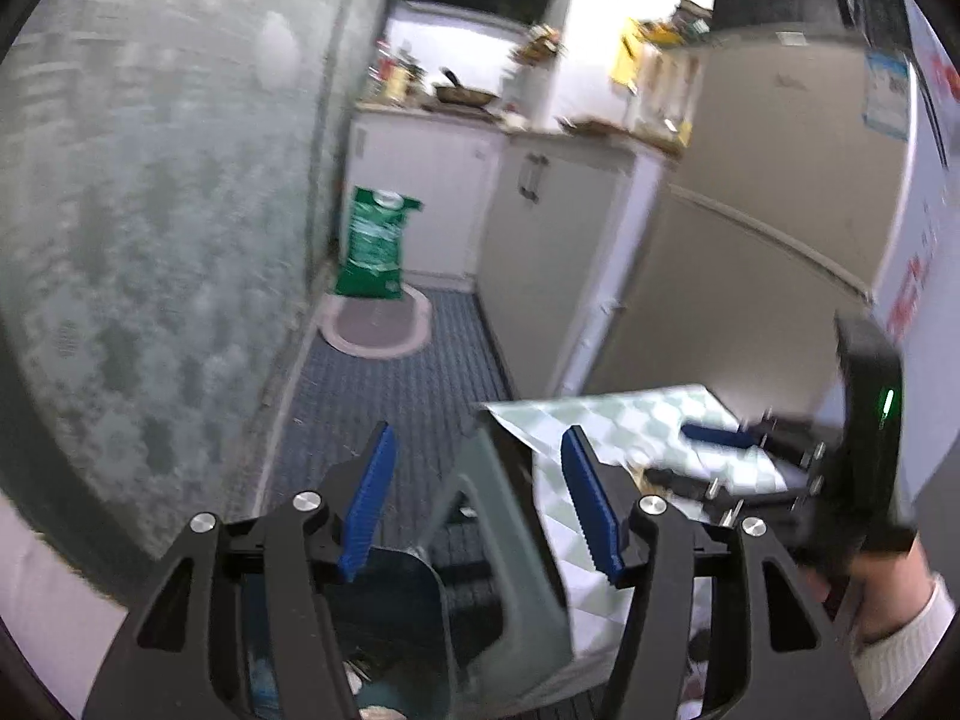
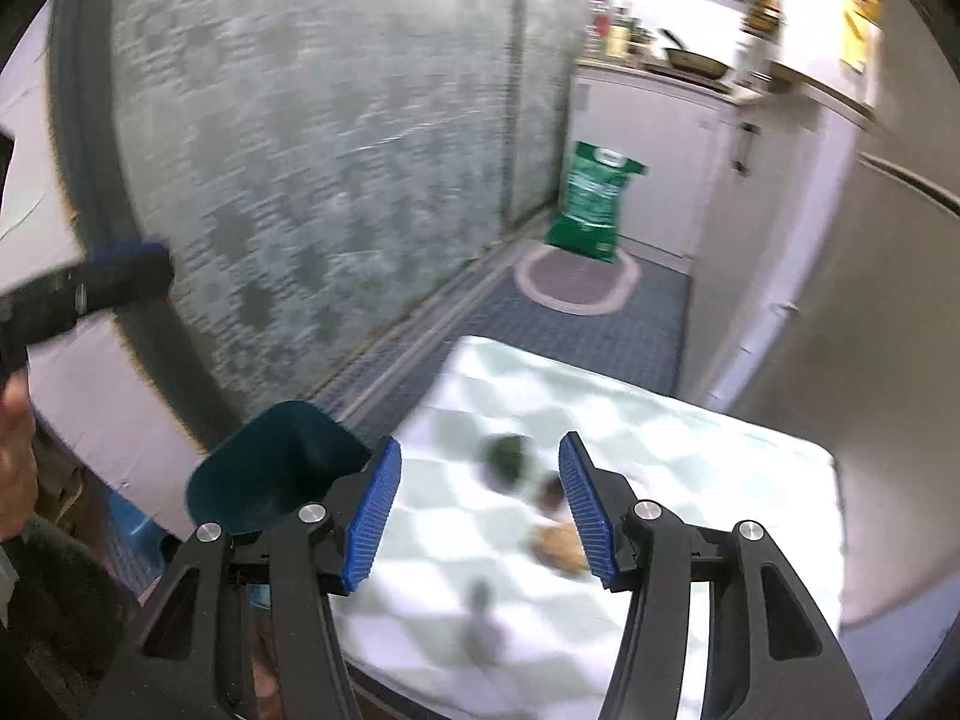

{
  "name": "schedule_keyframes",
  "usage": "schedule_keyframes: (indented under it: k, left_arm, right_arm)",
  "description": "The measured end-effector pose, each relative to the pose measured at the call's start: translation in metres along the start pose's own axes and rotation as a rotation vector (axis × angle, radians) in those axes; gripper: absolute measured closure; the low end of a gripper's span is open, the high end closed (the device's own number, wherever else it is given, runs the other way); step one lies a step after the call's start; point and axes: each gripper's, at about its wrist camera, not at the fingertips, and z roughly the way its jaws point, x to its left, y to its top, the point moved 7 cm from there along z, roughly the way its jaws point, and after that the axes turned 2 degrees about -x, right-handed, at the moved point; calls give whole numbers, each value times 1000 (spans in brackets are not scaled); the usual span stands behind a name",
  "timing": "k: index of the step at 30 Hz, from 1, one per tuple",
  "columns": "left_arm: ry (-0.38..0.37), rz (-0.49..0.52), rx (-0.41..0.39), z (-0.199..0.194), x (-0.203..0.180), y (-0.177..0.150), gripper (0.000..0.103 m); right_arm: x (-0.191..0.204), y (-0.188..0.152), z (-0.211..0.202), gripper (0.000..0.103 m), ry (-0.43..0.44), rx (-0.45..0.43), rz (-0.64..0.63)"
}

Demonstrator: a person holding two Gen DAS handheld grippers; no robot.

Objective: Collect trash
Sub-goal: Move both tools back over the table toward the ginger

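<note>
Blurred scraps lie on a small table with a green-and-white checked cloth (image 2: 690, 468): a dark green lump (image 2: 507, 462), a brown piece (image 2: 561, 546), a small dark bit (image 2: 549, 492) and a grey smear (image 2: 483, 618). My right gripper (image 2: 480, 510) is open and empty just above them. My left gripper (image 1: 480, 504) is open and empty above a dark teal bin with its grey lid raised (image 1: 510, 540); the bin's lid also shows in the right wrist view (image 2: 270, 468). The right gripper shows in the left wrist view (image 1: 714, 450) over the cloth (image 1: 606, 420).
A patterned glass door (image 2: 330, 150) runs along the left. A green bag (image 2: 591, 204) stands on a round mat (image 2: 576, 282) by white cabinets (image 1: 432, 192). A fridge (image 1: 750, 240) is to the right of the table. Blue tiled floor (image 1: 390, 384) lies between.
</note>
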Motion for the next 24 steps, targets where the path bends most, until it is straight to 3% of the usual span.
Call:
schedule_keyframes:
  k: [6, 15, 19, 24]
  left_arm:
    - [-56, 131, 91, 35, -48, -29, 42]
    - [-161, 283, 208, 78, -104, -68, 44]
    - [-193, 302, 247, 95, -118, -80, 44]
    - [-181, 283, 270, 120, -120, -84, 44]
  right_arm:
    - [-55, -16, -19, 45, -62, -6, 83]
    - [-95, -48, -28, 45, -47, 33, 145]
    - [-102, -59, -31, 45, -26, 46, 155]
    - [-110, -71, -30, 45, -4, 65, 164]
